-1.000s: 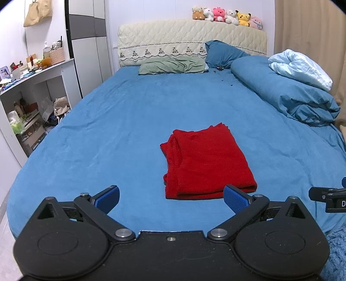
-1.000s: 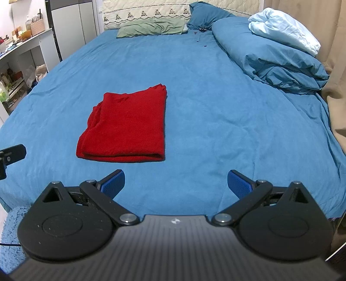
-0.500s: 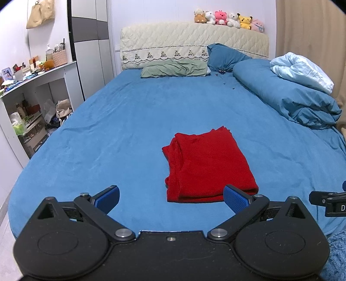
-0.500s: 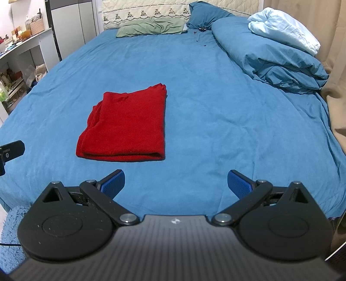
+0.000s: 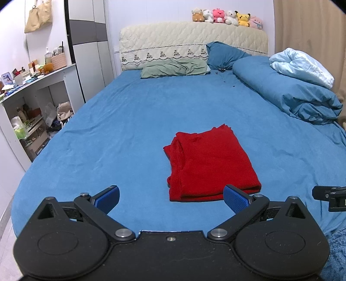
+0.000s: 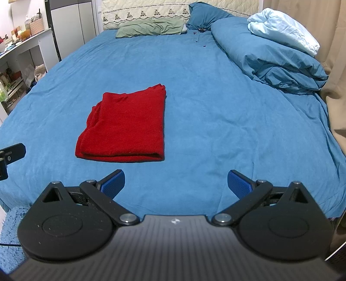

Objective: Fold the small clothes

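A red garment (image 5: 209, 164) lies folded into a flat rectangle on the blue bed sheet (image 5: 121, 134); it also shows in the right wrist view (image 6: 127, 127). My left gripper (image 5: 172, 198) is open and empty, held just short of the garment's near edge. My right gripper (image 6: 176, 181) is open and empty, to the right of the garment and nearer than it. The tip of the right gripper (image 5: 328, 195) shows at the right edge of the left wrist view, and the left gripper's tip (image 6: 10, 153) shows at the left edge of the right wrist view.
A rolled blue duvet (image 5: 287, 90) with a pale blue blanket (image 5: 300, 67) lies along the bed's right side. Pillows (image 5: 175, 68) and a headboard with plush toys (image 5: 227, 16) are at the far end. A cluttered shelf desk (image 5: 28, 103) stands left of the bed.
The left gripper has drawn back and tilted up a little, so the garment sits slightly farther away. The right gripper has hardly moved. Both stay open.
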The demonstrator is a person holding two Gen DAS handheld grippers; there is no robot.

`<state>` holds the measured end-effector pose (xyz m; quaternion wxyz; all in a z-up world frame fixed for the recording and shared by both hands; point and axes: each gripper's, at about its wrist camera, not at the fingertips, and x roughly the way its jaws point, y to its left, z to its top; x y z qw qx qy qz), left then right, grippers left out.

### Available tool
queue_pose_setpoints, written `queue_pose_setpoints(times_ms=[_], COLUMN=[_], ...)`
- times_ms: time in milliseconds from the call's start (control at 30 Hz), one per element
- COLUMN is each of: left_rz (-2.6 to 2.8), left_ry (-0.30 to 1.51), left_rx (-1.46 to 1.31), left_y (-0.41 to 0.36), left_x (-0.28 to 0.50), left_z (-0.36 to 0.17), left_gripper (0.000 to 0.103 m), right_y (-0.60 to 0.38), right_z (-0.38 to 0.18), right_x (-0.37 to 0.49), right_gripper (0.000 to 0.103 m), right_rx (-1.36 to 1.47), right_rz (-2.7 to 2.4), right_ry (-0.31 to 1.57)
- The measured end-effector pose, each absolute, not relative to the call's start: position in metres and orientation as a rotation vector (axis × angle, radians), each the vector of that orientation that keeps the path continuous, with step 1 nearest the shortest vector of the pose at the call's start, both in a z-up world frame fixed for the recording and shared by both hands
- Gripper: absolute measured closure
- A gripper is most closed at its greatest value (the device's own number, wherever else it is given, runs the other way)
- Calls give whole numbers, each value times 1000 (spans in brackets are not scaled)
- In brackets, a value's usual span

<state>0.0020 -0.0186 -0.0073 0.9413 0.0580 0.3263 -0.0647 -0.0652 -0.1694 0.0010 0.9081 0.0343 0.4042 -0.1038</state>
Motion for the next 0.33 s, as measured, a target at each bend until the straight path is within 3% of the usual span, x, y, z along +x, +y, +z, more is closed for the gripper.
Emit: queue_pose_setpoints(times_ms=[333], left_rz=[-140], left_ry=[666], left_rx=[112], left_y=[-18], left_x=[4], left_z=[-9], left_gripper=[0], right_y=[-167], right_z=[1], right_x=[-64], right_gripper=[0], right_rx=[75], right_rz=[-216], right_ry=[827])
